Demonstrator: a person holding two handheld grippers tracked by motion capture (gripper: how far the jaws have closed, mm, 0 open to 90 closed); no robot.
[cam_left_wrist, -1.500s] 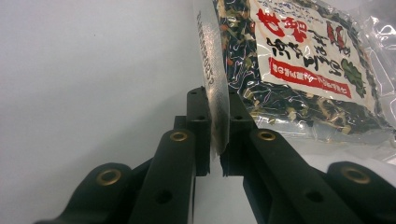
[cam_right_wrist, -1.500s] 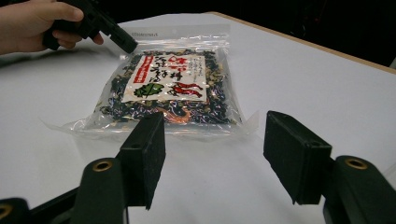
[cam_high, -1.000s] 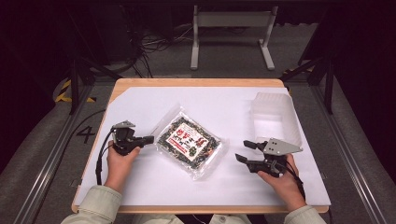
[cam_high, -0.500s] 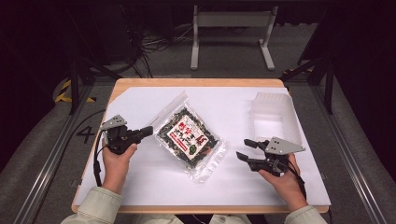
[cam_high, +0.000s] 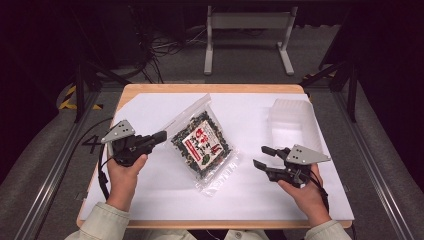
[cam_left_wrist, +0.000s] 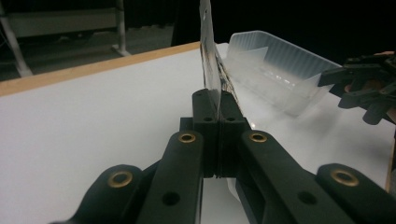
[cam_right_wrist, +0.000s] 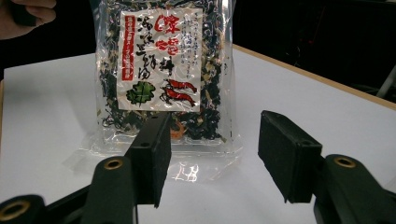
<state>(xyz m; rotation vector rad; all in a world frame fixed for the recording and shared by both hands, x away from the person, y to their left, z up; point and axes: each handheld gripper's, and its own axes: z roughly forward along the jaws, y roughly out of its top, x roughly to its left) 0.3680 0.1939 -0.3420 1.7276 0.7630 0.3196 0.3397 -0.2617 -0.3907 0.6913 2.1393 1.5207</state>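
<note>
Clear plastic tray (cam_high: 292, 120) on white table (cam_high: 150, 195)

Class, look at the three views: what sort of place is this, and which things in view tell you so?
Probably a lab or recording workspace, not a kitchen. A table covered by a white sheet stands on grey floor amid metal rails and loose cables, with dark surroundings. Only a food packet and a clear tray lie on it.

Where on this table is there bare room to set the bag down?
Free: the white sheet behind the left gripper, and the front strip between both hands. Crowded: the right, where the clear tray stands behind the right gripper; the snack bag takes the middle.
</note>
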